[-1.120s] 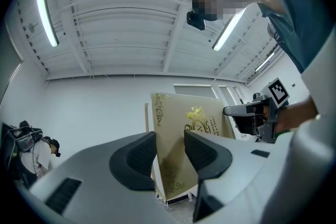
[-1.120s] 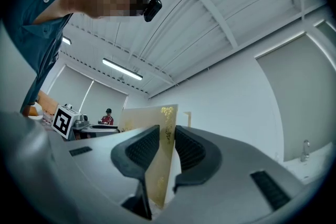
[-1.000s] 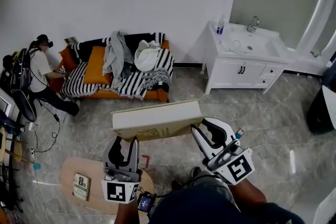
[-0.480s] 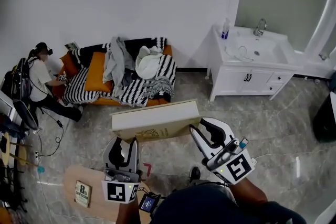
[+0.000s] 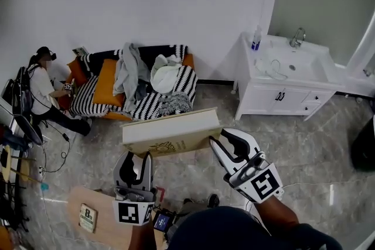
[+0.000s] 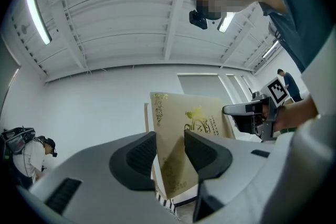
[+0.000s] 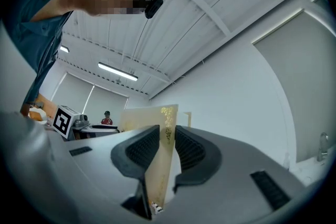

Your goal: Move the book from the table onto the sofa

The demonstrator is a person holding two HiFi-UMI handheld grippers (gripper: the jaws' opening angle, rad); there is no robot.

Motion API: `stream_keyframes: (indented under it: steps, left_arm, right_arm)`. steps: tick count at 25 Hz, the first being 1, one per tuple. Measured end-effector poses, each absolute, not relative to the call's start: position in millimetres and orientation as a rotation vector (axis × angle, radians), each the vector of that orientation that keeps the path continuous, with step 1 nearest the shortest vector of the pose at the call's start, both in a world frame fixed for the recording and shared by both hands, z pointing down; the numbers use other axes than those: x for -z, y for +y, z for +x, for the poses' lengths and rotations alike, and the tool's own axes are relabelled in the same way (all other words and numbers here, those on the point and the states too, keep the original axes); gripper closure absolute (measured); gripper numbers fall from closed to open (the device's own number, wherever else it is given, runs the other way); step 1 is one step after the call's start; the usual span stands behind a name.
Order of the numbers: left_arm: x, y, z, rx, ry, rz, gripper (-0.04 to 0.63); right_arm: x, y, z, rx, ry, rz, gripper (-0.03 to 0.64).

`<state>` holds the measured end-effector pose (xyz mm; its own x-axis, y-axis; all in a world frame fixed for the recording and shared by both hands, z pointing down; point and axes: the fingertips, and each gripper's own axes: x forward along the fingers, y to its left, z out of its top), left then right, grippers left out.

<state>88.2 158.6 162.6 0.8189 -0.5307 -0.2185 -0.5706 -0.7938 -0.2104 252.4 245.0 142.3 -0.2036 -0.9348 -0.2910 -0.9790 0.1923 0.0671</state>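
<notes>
The book [image 5: 170, 133] hangs mid-frame above the floor. Your left gripper [image 5: 136, 156] clamps its lower-left edge, your right gripper [image 5: 225, 141] its right end. You're mid-carry, I'd say. Next, take it to the sofa [image 5: 115, 116], upper left, and pick a free patch.

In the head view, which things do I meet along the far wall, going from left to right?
seated person → sofa → white vanity cabinet
</notes>
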Motion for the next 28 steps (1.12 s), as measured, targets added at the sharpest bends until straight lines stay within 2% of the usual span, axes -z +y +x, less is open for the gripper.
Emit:
stream_keyframes:
  steps: [11, 28]
  left_arm:
    - [-176.5, 91.2, 127.3, -0.181, 0.837, -2.767, 0.434]
    - [-188.7, -75.8, 165.7, -0.184, 0.762, -2.81, 0.434]
  right_arm:
    - [-155.5, 178.7, 293.3, -0.366, 2.275, -1.886, 0.514]
    - [-165.3, 20.2, 326.7, -0.356, 2.234, -1.98, 0.514]
